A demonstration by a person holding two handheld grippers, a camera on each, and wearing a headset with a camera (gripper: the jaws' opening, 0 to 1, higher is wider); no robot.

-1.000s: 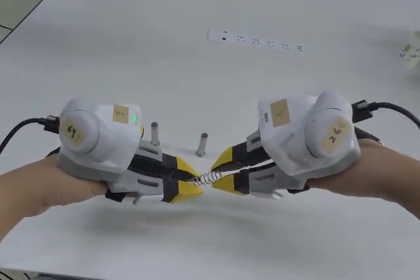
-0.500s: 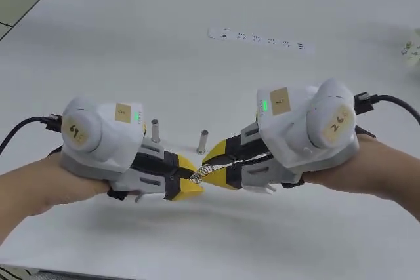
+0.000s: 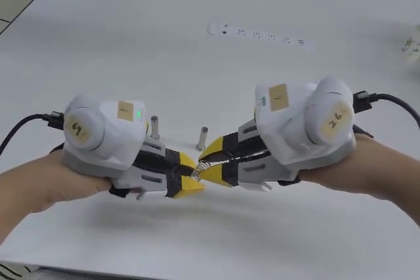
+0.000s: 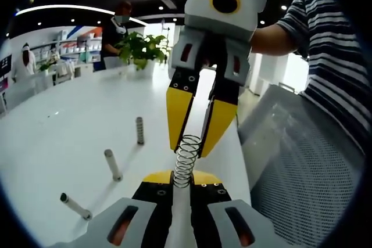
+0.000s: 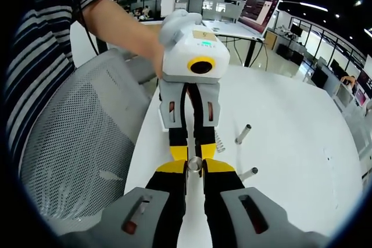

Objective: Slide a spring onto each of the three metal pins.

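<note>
Beside the grey metal pins, yellow-tipped left gripper and right gripper both clamp a coiled steel spring; one should probably release.

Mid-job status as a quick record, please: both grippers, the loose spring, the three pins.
left gripper: shut on one end of the spring
right gripper: shut on the other end
spring: held between the two grippers above the table, on no pin
far pin: looks ribbed, seems to carry a spring already
middle pin: bare
near pin: bare
background: power strip further back on the table
</note>
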